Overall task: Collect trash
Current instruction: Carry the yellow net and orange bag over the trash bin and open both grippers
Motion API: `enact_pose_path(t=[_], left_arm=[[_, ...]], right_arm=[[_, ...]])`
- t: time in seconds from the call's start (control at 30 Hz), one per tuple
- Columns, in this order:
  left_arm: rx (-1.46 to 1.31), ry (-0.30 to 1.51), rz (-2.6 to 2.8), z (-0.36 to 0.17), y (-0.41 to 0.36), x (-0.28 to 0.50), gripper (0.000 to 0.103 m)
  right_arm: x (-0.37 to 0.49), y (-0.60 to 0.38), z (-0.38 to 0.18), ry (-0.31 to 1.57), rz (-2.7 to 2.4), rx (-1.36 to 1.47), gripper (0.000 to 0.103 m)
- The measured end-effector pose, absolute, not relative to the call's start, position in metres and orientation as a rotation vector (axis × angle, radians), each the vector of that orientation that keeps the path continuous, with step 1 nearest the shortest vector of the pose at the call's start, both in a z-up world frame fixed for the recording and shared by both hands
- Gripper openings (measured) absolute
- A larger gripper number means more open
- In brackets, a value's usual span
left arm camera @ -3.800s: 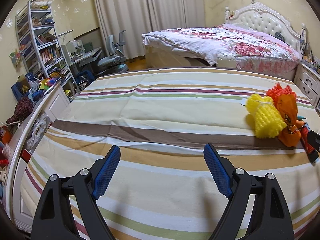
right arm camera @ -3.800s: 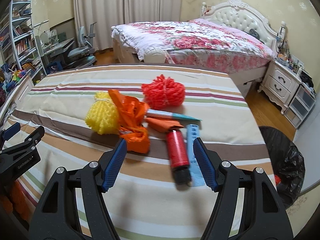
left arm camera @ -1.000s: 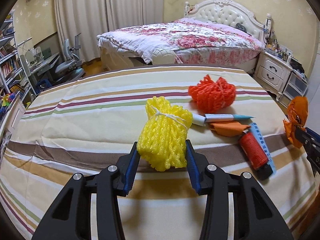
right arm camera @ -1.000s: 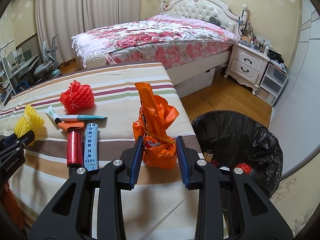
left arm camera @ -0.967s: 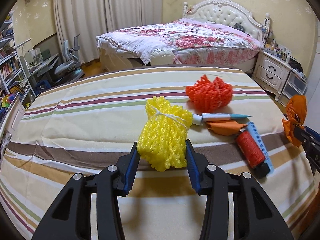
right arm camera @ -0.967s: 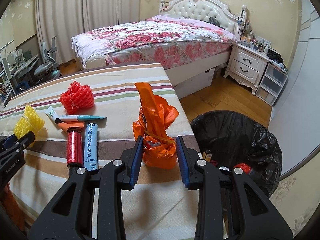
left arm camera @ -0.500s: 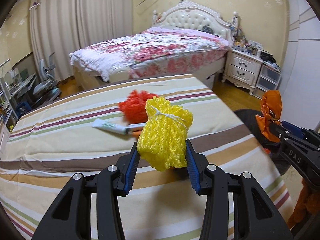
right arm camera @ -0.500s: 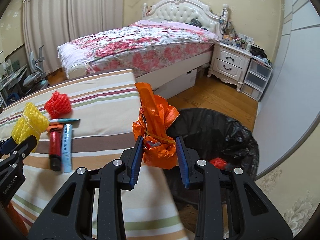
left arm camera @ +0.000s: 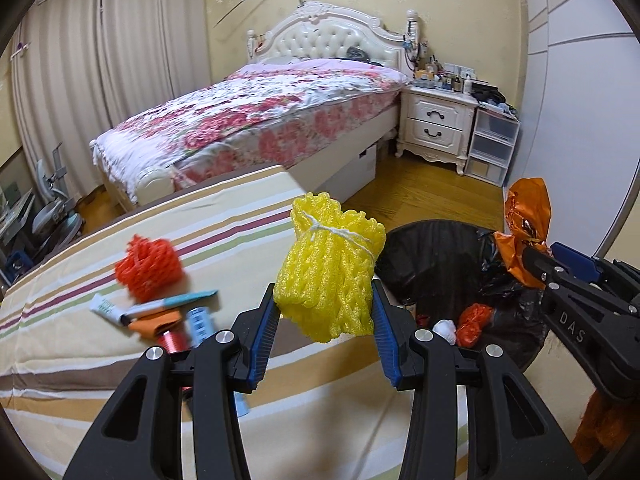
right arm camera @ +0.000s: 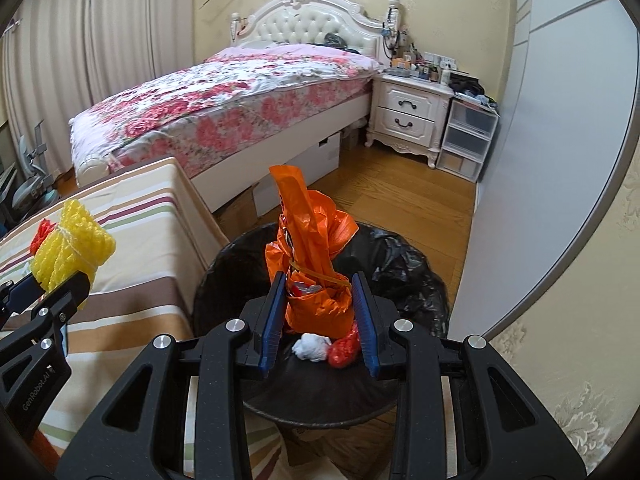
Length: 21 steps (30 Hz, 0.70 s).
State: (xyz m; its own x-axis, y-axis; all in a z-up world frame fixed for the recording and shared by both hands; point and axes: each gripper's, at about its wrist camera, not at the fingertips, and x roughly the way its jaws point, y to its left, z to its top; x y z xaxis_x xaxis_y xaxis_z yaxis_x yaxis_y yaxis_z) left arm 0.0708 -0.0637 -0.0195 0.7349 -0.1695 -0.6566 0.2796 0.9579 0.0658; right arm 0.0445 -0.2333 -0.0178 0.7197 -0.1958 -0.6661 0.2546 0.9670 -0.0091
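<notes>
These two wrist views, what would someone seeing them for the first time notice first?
Probably the bright trash: the left gripper clamps a yellow foam net bundle above the striped bed's edge, and the right gripper clamps a tied orange plastic bag over the black-lined trash bin. Behind them stands a floral-covered bed.

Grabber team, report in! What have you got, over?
Left gripper shut on yellow foam net bundle. Right gripper shut on orange plastic bag, over black-lined trash bin. Nothing blocking.
</notes>
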Motion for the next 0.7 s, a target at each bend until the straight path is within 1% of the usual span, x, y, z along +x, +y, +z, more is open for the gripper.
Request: enact_pose_path(t=[0.2, 0.53, 0.63, 0.67, 0.7], left_arm=[[0.195, 0.707, -0.270, -0.024, -0.097, 0.085, 0.045], [0.243, 0.728, -0.289, -0.039, -0.126, 0.104, 0.045], [0.245, 0.746, -0.293, -0.044, -0.131, 0.110, 0.050], [0.247, 0.748, -0.290, -0.045, -0.131, 0.111, 0.054], [0.248, 0.750, -0.286, -0.046, -0.131, 0.112, 0.062]], right_arm=[[0.055, -0.249, -0.025, 0.735, -0.265, 0.109, 0.032], [0.069, -0.272, -0.037, 0.748, -0.293, 0.151, 0.032], [0.072, -0.276, -0.040, 0.753, -0.295, 0.156, 0.033], [0.072, -0.277, -0.041, 0.754, -0.299, 0.158, 0.034], [0.073, -0.277, -0.042, 0.755, -0.301, 0.160, 0.038]])
